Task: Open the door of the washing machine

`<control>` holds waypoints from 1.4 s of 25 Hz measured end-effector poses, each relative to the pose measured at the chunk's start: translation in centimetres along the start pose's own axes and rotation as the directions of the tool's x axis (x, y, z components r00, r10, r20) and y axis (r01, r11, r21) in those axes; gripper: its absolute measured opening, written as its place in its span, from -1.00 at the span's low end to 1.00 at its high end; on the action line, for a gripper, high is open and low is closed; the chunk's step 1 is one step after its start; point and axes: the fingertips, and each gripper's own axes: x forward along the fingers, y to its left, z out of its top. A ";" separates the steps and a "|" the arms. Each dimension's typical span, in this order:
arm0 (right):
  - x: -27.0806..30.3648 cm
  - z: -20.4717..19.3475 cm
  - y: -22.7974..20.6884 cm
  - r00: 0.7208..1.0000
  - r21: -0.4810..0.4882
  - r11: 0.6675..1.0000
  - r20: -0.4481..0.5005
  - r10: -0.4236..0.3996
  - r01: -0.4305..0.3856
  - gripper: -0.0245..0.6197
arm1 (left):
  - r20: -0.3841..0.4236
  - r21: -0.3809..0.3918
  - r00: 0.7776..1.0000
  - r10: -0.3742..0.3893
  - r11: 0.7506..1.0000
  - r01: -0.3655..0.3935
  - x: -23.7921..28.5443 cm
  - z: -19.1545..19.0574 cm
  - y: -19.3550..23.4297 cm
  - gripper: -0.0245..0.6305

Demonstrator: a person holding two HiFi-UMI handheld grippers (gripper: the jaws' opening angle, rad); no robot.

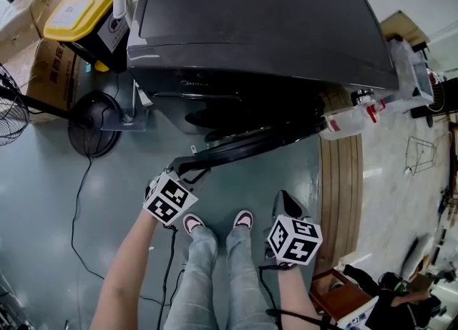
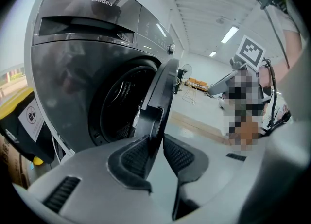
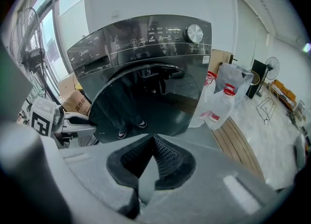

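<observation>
A dark grey front-loading washing machine (image 1: pixel 257 21) stands ahead of me, its round door (image 1: pixel 265 141) swung partly out from the front. In the left gripper view the door (image 2: pixel 163 89) is seen edge-on, with the drum opening (image 2: pixel 121 104) behind it. My left gripper (image 2: pixel 158 152) has its pads closed on the door's free edge; in the head view that gripper (image 1: pixel 187 171) sits at the door's left end. My right gripper (image 1: pixel 285 196) hangs in front of the door, apart from it. Its jaws (image 3: pixel 153 145) are shut with nothing between them, facing the glossy door (image 3: pixel 146 106).
A yellow bin (image 1: pixel 79 10) and cardboard boxes (image 1: pixel 50 71) stand left of the machine, with a fan base (image 1: pixel 93 121) and cable on the floor. White jugs (image 1: pixel 351 117) and a wooden platform (image 1: pixel 340 192) are to the right. The person's shoes (image 1: pixel 215 221) are just below the door.
</observation>
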 end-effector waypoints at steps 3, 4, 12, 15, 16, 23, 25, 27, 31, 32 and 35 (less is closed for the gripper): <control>-0.2 -0.2 0.0 1.000 -0.003 1.000 -0.001 0.001 -0.001 -0.91 | -0.005 -0.007 1.000 -0.002 1.000 0.002 -0.1 -0.4 -0.7 -0.66; -0.3 -0.2 0.1 1.000 -0.006 1.000 0.000 0.002 -0.002 -0.91 | -0.007 -0.008 1.000 -0.002 1.000 0.002 -0.2 -0.5 -0.9 -0.66; -1.3 -0.1 0.0 1.000 -0.004 1.000 0.015 -0.002 0.002 -0.91 | -0.021 0.004 1.000 -0.023 1.000 0.023 -0.3 -0.9 -2.5 -0.68; -1.8 -0.7 -0.4 1.000 0.002 1.000 0.015 -0.009 0.009 -0.91 | -0.022 0.007 0.999 -0.025 1.000 0.025 -0.3 -1.1 -3.1 -0.68; -2.0 -0.8 -0.6 1.000 0.003 1.000 0.015 -0.013 0.013 -0.91 | -0.021 0.008 0.999 -0.024 1.000 0.024 -0.3 -1.1 -3.3 -0.68; -3.5 -1.4 -2.6 0.999 -0.012 0.999 0.019 -0.041 0.041 -0.91 | -0.028 0.001 0.999 -0.023 1.000 0.023 -0.2 -1.4 -4.7 -0.68; -3.7 -1.8 -3.1 0.999 -0.008 0.999 0.021 -0.046 0.046 -0.91 | -0.033 -0.001 0.999 -0.019 1.000 0.019 -0.2 -1.7 -5.2 -0.68; -3.8 -2.2 -3.5 0.999 -0.002 0.999 0.020 -0.045 0.045 -0.91 | -0.033 -0.005 0.999 -0.010 1.000 0.010 -0.2 -1.9 -5.7 -0.68; -4.3 -3.2 -4.0 0.999 0.003 0.999 0.015 -0.038 0.038 -0.91 | -0.037 -0.017 0.999 0.007 1.000 -0.008 -0.3 -2.1 -6.8 -0.69; -4.6 -3.3 -4.2 0.999 0.001 0.999 0.018 -0.037 0.037 -0.91 | -0.034 -0.026 0.999 0.008 1.000 -0.009 -0.2 -2.2 -7.2 -0.69; -5.4 -4.0 -5.1 0.999 0.001 0.999 0.020 -0.037 0.037 -0.91 | -0.031 -0.043 0.999 0.012 0.999 -0.013 -0.1 -2.5 -8.6 -0.69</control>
